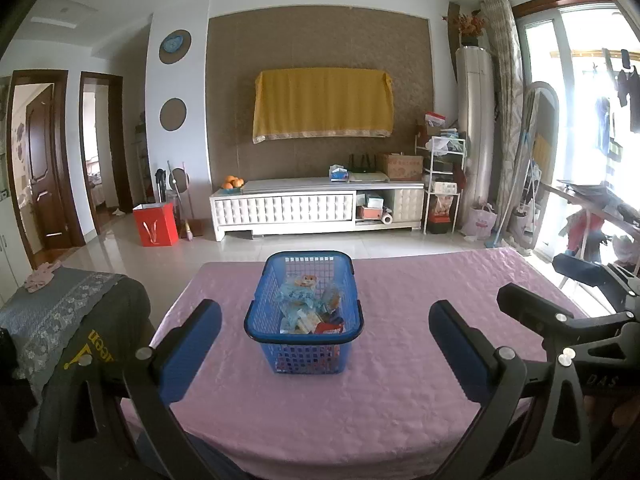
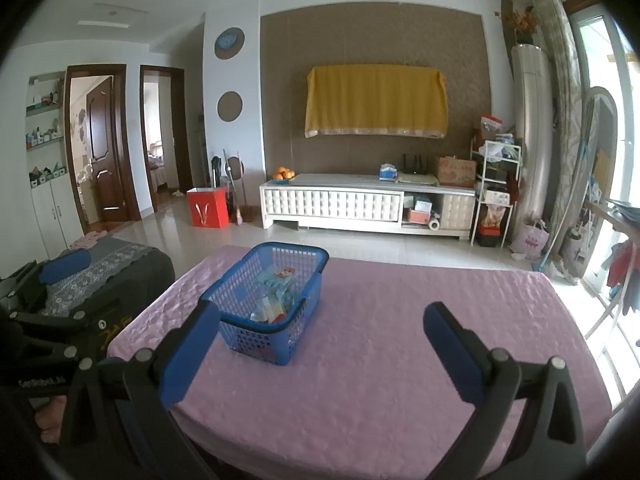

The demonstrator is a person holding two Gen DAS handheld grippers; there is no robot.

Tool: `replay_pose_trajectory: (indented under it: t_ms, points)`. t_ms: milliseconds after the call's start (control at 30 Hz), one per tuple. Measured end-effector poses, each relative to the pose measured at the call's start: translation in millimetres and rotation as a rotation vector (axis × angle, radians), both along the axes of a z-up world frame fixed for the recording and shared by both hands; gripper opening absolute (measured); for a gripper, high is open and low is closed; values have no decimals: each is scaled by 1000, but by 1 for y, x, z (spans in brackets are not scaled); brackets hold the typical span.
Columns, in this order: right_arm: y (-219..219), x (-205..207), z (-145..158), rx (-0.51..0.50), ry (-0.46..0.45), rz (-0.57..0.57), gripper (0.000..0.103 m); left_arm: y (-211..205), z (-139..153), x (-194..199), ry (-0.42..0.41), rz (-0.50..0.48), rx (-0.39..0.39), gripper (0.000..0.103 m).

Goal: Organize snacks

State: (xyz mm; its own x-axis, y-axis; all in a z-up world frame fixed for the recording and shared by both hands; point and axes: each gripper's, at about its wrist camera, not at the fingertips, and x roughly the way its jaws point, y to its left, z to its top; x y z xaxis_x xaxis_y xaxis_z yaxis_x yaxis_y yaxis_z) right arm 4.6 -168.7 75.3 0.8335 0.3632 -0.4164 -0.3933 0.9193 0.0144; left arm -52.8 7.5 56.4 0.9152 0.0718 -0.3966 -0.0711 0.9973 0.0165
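Note:
A blue plastic basket (image 1: 280,308) stands on the pink tablecloth (image 1: 400,380), holding several snack packets (image 1: 308,308). My left gripper (image 1: 325,322) is open and empty, held back near the table's front edge with the basket straight ahead between its blue pads. My right gripper (image 2: 322,326) is open and empty, to the right of the basket (image 2: 240,292), which sits ahead and left in the right wrist view. The snack packets (image 2: 276,296) show inside it. The right gripper also shows in the left wrist view (image 1: 560,316), at the far right.
A grey chair with a lace cover (image 1: 68,312) stands left of the table. Beyond the table are tiled floor, a white TV cabinet (image 1: 316,208), a red bag (image 1: 156,224) and a shelf rack (image 1: 444,184). A drying rack (image 1: 592,216) stands at the right.

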Motion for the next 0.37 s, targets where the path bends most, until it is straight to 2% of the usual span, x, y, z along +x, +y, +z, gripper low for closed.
replay_pose_trajectory:
  t_ms: [367]
  points:
    - [-1, -1, 0, 1, 1, -1, 103, 7, -4, -1, 4, -12, -8, 103]
